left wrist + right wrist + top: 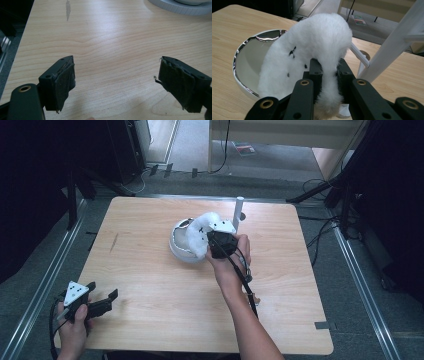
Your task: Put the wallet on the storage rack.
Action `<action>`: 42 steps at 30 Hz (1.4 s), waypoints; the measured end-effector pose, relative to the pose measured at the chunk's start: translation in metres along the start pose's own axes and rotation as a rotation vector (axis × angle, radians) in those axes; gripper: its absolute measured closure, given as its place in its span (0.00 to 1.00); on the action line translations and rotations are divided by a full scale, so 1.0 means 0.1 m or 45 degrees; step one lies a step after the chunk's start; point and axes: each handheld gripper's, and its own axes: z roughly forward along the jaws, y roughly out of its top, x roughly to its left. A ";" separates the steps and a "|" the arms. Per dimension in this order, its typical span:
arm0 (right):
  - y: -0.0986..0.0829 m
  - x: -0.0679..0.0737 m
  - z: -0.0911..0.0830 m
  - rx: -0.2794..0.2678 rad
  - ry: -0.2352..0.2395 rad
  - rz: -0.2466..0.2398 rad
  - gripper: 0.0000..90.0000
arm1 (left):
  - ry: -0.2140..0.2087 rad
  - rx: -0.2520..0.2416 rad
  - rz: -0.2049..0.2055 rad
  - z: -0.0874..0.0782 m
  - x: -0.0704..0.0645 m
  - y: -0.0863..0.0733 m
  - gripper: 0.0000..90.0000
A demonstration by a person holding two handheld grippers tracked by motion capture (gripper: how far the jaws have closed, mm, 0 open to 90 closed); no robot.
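- The left gripper (102,296) is held low over the near left corner of the wooden table (150,285), with the person's left hand (75,322) wrapped around its handle.
- In the left gripper view its jaws stand wide apart with only bare tabletop between them; nothing is held. The rim of the white bowl (182,7) lies well ahead of it and off to its right.
- The white bowl (181,247), shiny inside, sits near the table's middle, just ahead of and to the left of the right gripper (216,240).
- The right gripper (328,75), held by the person's right hand (231,265), has its jaws drawn close together, pinching a narrow part of a fluffy white plush toy (312,57).
- The toy arches up and over from the jaws and hangs down into the bowl (249,60) on the gripper's left.
- A white stand (392,45) with an upright post rises just beyond the right gripper, to its right.
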 end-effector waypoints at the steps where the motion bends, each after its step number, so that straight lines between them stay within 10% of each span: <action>1: 0.00 0.01 0.01 0.001 -0.004 0.001 0.88 | 0.000 0.000 0.000 0.00 0.00 0.00 0.16; 42: -0.02 0.12 0.35 0.010 0.029 0.048 0.80 | 0.003 0.012 0.005 0.01 -0.01 0.00 0.16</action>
